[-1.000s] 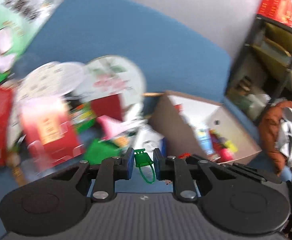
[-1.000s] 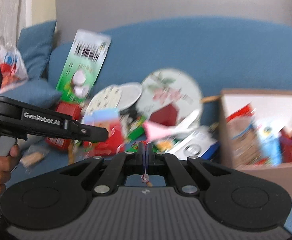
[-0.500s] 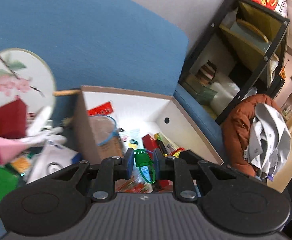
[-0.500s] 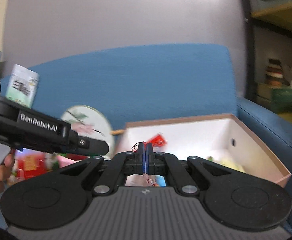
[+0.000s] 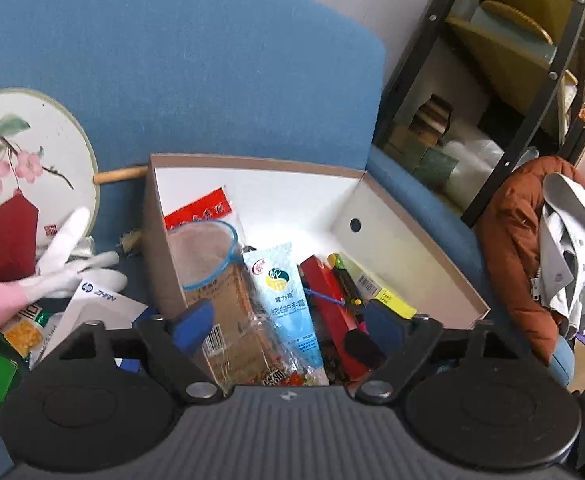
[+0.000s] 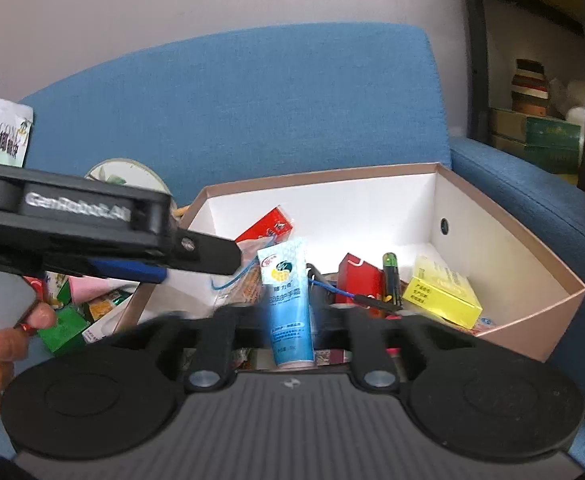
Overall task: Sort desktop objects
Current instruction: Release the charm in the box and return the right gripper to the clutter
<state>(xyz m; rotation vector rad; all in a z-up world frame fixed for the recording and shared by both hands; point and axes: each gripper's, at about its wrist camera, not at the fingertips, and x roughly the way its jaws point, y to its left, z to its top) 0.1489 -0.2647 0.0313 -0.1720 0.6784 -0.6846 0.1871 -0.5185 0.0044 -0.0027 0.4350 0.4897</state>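
A tan cardboard box (image 5: 372, 188) with a white inside sits on the blue sofa, also in the right wrist view (image 6: 512, 236). It holds a blue hand-cream tube (image 5: 286, 300), a red box (image 5: 328, 304), a yellow box (image 6: 440, 296), a green marker (image 6: 390, 276) and a blue-rimmed strainer (image 5: 204, 252). My left gripper (image 5: 284, 330) is open and empty above the box's near edge. My right gripper (image 6: 288, 320) is open and empty just before the box. The left gripper's body (image 6: 104, 232) crosses the right wrist view.
Left of the box lie a round painted fan (image 5: 24, 152), a pink and white glove (image 5: 52, 272), a white packet (image 5: 96, 304) and green packs (image 6: 62, 330). A black shelf unit (image 5: 492, 80) and a brown jacket (image 5: 532, 240) stand at the right.
Both grippers swung right from the pile to over the box. The left jaws opened and the green tag is gone from them. The right jaws opened and let go their small red item.
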